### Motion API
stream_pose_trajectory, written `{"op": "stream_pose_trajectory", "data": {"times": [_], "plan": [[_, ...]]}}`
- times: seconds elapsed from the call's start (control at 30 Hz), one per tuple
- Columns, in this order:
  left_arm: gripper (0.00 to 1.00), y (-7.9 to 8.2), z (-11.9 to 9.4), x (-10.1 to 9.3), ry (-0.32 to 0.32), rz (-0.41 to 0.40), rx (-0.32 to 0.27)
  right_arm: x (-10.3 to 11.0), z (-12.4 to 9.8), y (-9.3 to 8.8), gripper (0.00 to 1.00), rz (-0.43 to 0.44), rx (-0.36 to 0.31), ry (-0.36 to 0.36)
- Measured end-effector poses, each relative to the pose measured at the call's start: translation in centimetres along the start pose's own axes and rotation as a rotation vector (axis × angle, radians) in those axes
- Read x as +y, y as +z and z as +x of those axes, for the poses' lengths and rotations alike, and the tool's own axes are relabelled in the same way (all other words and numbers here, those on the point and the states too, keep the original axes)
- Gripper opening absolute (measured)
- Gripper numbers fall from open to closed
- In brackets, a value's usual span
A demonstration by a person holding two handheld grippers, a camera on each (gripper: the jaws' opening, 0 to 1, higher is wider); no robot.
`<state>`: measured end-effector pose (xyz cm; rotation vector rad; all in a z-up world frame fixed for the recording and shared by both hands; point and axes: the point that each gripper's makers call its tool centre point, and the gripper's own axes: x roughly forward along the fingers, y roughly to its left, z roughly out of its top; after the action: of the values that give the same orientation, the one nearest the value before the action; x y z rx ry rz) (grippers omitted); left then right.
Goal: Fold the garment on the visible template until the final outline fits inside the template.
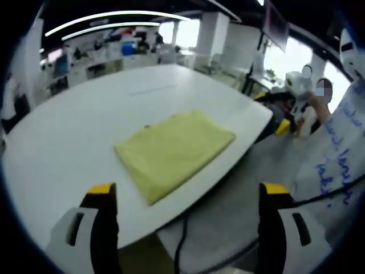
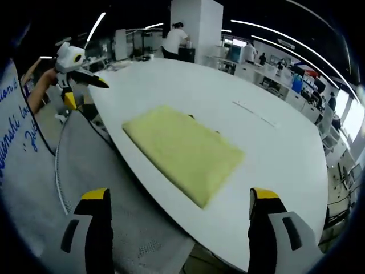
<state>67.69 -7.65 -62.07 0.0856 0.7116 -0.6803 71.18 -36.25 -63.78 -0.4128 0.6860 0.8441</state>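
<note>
A yellow garment (image 1: 174, 151) lies folded into a flat rectangle on the white table (image 1: 85, 125), close to the table's near edge. My left gripper (image 1: 188, 191) hangs open in front of that edge, with nothing between its yellow-tipped jaws. In the right gripper view the same garment (image 2: 185, 151) lies ahead, and my right gripper (image 2: 178, 197) is also open and empty, off the table's edge (image 2: 274, 154). Each gripper shows in the other's view, held by a hand: the right gripper (image 1: 272, 112) and the left gripper (image 2: 82, 91). I make out no template outline around the garment.
A faint thin mark (image 1: 151, 88) crosses the table beyond the garment, also the mark (image 2: 256, 114). A person's white top with blue writing (image 1: 342, 154) stands close by the table edge. A dark cable (image 1: 182, 240) hangs below. Desks and people fill the far room.
</note>
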Motion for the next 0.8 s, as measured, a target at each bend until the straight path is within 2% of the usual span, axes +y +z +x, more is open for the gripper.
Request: {"op": "stream_pose_trajectory", "data": {"times": [0.17, 0.33, 0.8], "plan": [[1.0, -0.4, -0.3, -0.7, -0.027, 0.007, 0.031, 0.4, -0.2, -0.8, 1.0, -0.01, 0.045, 0.018], [1.0, -0.6, -0.5, -0.6, -0.012, 0.004, 0.038, 0.3, -0.5, -1.1, 1.0, -0.009, 0.063, 0.007], [1.0, -1.0, -0.4, -0.3, 0.001, -0.004, 0.057, -0.2, -0.8, -1.3, 1.0, 0.006, 0.071, -0.009]]}}
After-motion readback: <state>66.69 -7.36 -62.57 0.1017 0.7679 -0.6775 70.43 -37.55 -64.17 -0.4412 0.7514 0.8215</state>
